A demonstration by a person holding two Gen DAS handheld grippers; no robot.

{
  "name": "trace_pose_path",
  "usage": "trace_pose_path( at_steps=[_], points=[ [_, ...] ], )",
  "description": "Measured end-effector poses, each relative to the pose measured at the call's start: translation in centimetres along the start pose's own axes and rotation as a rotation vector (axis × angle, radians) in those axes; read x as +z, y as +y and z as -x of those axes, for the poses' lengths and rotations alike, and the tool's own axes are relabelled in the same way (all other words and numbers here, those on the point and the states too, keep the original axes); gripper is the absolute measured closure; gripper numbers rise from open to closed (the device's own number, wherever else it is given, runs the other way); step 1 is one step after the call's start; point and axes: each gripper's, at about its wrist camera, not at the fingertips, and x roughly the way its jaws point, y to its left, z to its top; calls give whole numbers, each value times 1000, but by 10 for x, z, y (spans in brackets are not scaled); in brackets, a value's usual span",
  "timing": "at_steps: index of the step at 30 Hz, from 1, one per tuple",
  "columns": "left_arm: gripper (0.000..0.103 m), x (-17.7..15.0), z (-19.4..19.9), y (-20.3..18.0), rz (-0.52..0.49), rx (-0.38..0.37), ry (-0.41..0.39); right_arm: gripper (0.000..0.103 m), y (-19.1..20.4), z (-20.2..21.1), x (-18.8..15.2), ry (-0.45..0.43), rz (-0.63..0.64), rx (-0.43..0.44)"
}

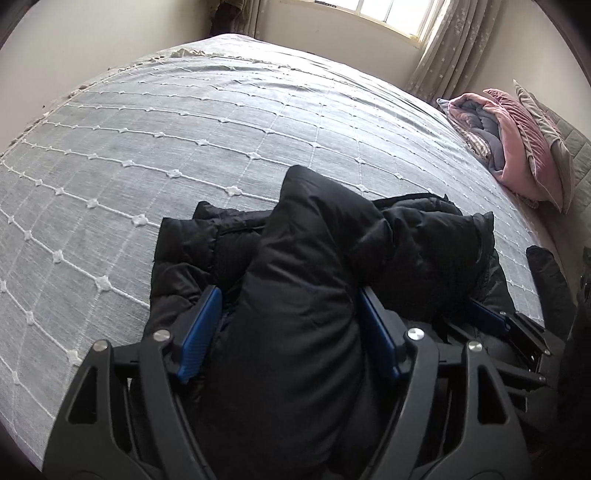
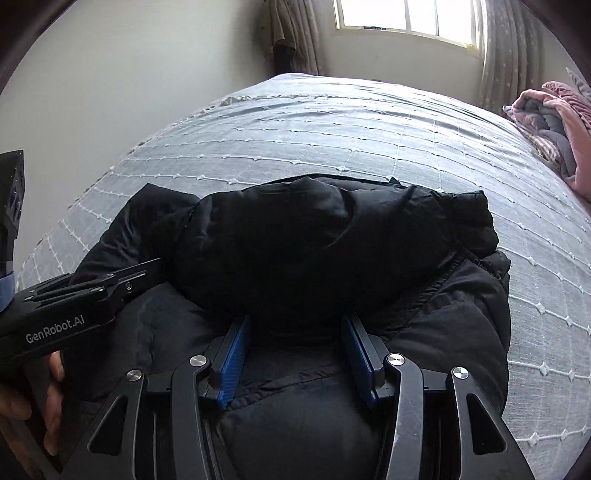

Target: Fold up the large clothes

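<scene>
A black puffer jacket (image 1: 317,236) lies bunched on the near part of the bed. In the left wrist view a thick padded fold of it fills the space between the blue pads (image 1: 201,328) of my left gripper (image 1: 290,295), and both pads press into it. In the right wrist view my right gripper (image 2: 295,319) is shut on another bulging fold of the jacket (image 2: 332,240), which rises just beyond its fingertips. The two grippers sit side by side. The left tool's black housing (image 2: 74,299) and a hand (image 2: 51,398) show at the left edge of the right wrist view.
The bed wears a grey cover with a white stitched grid (image 1: 184,129), which stretches bare beyond the jacket. A pile of pink and grey bedding (image 1: 517,147) with a pillow (image 1: 554,140) lies at the right. A window (image 2: 406,18) and curtains (image 2: 513,48) stand behind the bed.
</scene>
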Motion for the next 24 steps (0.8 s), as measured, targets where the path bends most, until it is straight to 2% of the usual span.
trace_pose_path(
  at_steps=[3, 6, 10, 12, 15, 19, 22, 24],
  points=[
    [26, -3, 1, -7, -40, 17, -16, 51, 0, 0, -1, 8, 30, -24],
    [26, -1, 13, 1, -9, -26, 2, 49, -10, 42, -13, -41, 0, 15],
    [26, -12, 41, 20, 70, -122, 64, 22, -49, 95, -55, -85, -142, 92],
    [26, -24, 53, 28, 83, -168, 96, 21, -68, 107, -76, -74, -202, 127],
    [25, -40, 62, 38, 83, -192, 125, 21, -101, 111, -99, -50, -356, 208],
    [25, -52, 65, 51, 106, -248, 173, 21, -128, 101, -107, -17, -514, 308],
    [22, -63, 67, 60, 113, -248, 183, 21, -136, 88, -117, 25, -602, 376],
    [17, -68, 65, 65, 131, -237, 197, 21, -134, 79, -122, 67, -613, 400]
  ],
)
